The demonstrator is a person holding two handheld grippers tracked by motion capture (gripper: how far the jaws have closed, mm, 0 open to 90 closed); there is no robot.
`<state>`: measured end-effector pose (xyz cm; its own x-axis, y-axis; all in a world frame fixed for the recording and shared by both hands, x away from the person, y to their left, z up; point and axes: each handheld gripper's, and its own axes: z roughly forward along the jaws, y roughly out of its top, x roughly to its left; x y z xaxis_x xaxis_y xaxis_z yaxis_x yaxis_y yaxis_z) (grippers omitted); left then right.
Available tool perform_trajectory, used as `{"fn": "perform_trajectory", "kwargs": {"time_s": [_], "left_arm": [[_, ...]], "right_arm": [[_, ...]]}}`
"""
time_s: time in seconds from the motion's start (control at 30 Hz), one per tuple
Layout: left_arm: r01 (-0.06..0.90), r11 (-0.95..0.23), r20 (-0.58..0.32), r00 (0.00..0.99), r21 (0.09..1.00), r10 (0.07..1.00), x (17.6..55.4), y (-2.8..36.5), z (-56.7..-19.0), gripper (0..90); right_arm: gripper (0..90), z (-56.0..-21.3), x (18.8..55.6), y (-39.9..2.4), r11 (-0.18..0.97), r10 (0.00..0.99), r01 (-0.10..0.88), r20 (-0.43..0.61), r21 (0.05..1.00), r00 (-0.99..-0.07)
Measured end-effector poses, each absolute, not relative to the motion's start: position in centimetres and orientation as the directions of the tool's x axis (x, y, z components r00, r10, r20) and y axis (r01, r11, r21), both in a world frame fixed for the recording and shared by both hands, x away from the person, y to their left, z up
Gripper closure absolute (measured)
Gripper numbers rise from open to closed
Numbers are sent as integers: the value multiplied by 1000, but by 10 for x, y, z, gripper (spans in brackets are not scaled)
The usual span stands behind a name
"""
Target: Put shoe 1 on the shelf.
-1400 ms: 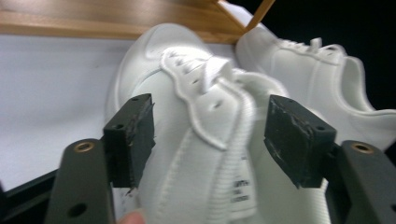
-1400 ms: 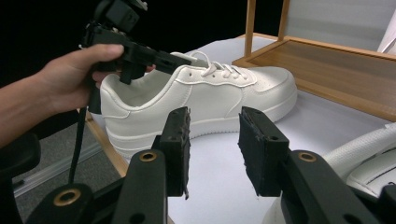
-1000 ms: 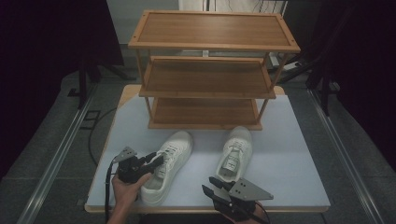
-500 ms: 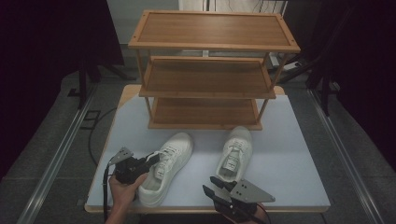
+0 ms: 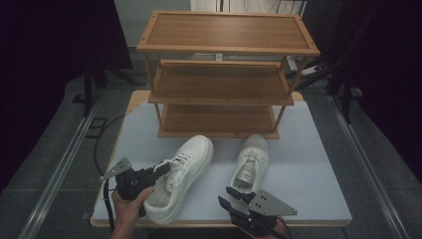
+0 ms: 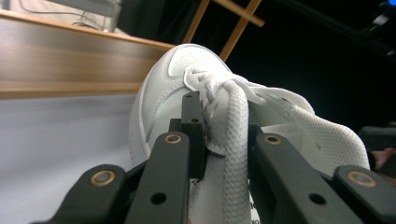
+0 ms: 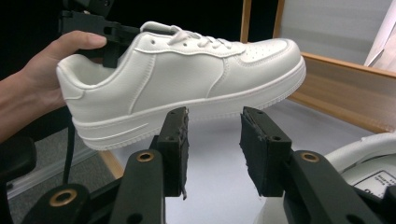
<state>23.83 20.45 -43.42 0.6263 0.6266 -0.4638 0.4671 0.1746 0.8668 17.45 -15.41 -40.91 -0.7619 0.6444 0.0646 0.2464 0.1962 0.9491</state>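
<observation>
The left gripper point(image 5: 161, 171) is clenching the collar of a white leather low-top sneaker point(image 5: 181, 174), holding it off the pale grey table point(image 5: 308, 164) before a three-tier wooden shoe rack point(image 5: 224, 74). The right gripper point(image 7: 214, 140) is hanging half-open, gripping nothing, beside the second white sneaker point(image 5: 251, 162).

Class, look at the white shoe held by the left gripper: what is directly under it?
Under the lifted white shoe lies bare table, its sole clear. The left gripper clamps its tongue; the shoe's inside is covered.
</observation>
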Motion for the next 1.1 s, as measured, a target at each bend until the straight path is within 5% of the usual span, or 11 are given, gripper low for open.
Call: {"fn": "perform_trajectory", "kwargs": {"time_s": [1.1], "left_arm": [[416,304,-515,660,857,547,273,164,-374,801]], "right_arm": [[607,-396,182,-158,166,648,210,54,963,-760]]}}
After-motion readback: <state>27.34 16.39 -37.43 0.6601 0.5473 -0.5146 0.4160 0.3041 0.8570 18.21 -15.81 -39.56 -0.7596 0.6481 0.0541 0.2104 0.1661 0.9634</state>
